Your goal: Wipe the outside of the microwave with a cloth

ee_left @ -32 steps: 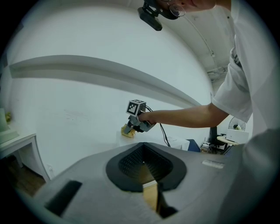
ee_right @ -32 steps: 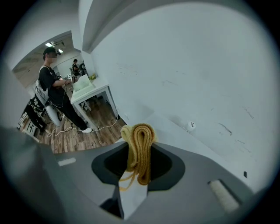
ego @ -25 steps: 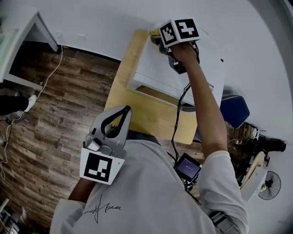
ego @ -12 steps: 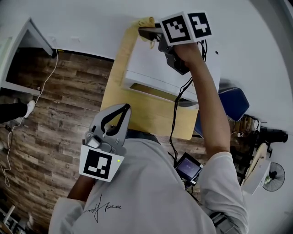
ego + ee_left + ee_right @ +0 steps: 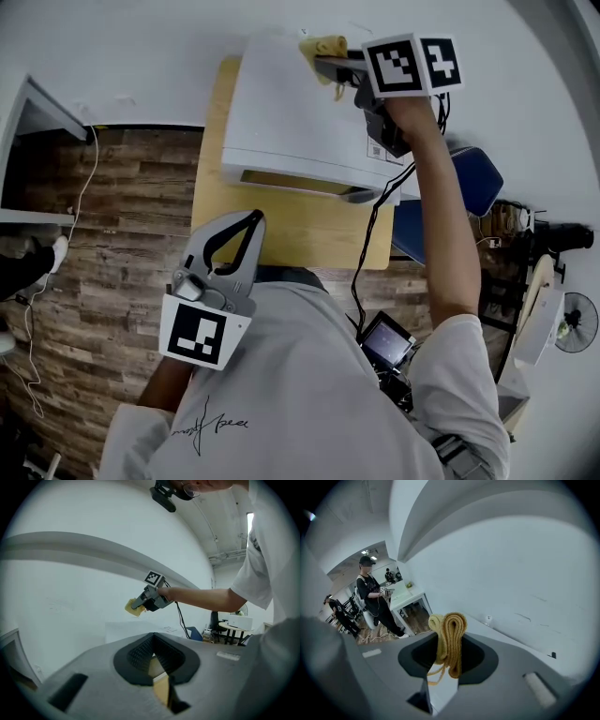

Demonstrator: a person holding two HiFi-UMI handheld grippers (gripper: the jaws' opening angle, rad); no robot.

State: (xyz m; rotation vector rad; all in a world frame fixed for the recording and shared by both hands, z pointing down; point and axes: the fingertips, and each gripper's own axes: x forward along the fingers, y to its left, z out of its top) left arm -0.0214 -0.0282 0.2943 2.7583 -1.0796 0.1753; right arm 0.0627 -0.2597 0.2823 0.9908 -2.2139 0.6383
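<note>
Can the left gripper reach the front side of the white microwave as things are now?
Probably yes. The left gripper is empty, held low by the person's white shirt, and only bare light wooden table lies between it and the white box-shaped microwave. The arm would have to stretch forward.

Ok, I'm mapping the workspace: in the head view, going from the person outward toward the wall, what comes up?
left tool, wooden table, white microwave, yellow cloth pinched in the right tool.
</note>
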